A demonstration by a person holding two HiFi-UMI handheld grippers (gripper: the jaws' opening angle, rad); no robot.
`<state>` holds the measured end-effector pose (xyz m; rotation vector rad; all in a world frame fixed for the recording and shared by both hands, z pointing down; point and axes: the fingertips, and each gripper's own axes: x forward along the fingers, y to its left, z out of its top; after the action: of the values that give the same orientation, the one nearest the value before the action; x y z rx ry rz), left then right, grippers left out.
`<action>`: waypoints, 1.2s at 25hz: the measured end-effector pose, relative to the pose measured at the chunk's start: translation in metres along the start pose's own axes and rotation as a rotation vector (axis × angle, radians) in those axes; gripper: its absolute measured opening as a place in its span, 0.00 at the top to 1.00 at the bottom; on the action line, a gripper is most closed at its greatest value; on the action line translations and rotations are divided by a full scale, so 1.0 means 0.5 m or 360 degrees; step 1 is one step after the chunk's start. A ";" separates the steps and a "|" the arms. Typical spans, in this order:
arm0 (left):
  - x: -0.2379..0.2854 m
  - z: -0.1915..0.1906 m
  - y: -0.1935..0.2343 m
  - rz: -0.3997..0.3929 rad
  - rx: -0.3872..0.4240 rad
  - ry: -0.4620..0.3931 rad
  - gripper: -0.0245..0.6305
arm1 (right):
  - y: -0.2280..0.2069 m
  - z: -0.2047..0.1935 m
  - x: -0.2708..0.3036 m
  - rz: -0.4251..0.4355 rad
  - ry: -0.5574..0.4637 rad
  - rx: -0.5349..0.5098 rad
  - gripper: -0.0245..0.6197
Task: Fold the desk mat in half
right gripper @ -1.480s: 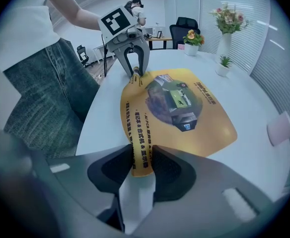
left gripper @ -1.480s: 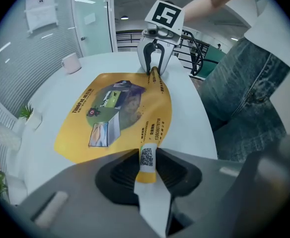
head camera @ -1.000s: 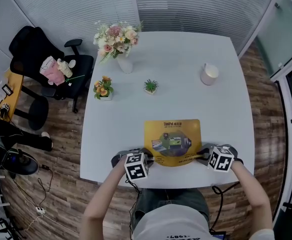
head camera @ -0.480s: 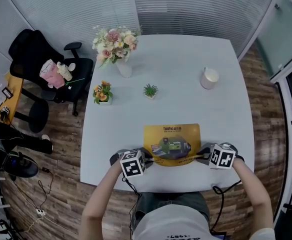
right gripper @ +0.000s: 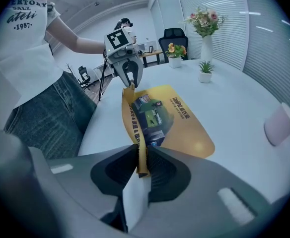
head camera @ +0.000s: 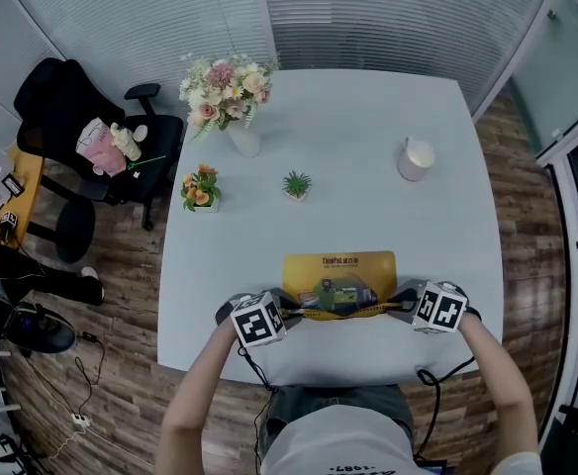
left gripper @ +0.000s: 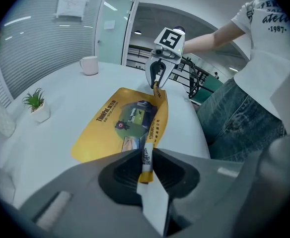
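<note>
The yellow desk mat (left gripper: 103,133) carries "ThinkPad" in dark letters along the edge farthest from the person. A digit string starting "1380" runs along its lifted near edge. Beyond that near edge, the white T-shirt (left gripper: 266,46) reads "-1987-".

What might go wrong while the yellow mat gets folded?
The left claw and right claw each pinch only a near corner of the desk mat, so it might slip out. The far edge lies loose on the smooth table, so the mat may slide instead of folding. Uneven hands would fold it crooked.
</note>
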<state>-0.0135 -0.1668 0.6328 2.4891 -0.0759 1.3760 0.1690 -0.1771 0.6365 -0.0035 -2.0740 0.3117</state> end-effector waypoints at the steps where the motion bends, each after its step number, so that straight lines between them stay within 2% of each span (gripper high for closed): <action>1: 0.000 0.001 0.004 0.0002 -0.0007 -0.0007 0.85 | -0.006 -0.001 0.001 -0.0005 -0.0005 0.0010 0.82; 19: 0.010 0.007 0.085 0.0008 -0.0112 -0.0031 0.85 | -0.085 0.000 0.007 -0.0059 -0.0088 0.0148 0.84; 30: 0.020 0.007 0.135 0.0054 -0.0166 -0.0040 0.84 | -0.142 0.006 0.021 -0.0101 -0.0093 0.0180 0.83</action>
<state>-0.0178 -0.2314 0.6547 2.4302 -0.1913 1.3188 0.1703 -0.2448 0.6599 0.1410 -2.1069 0.3939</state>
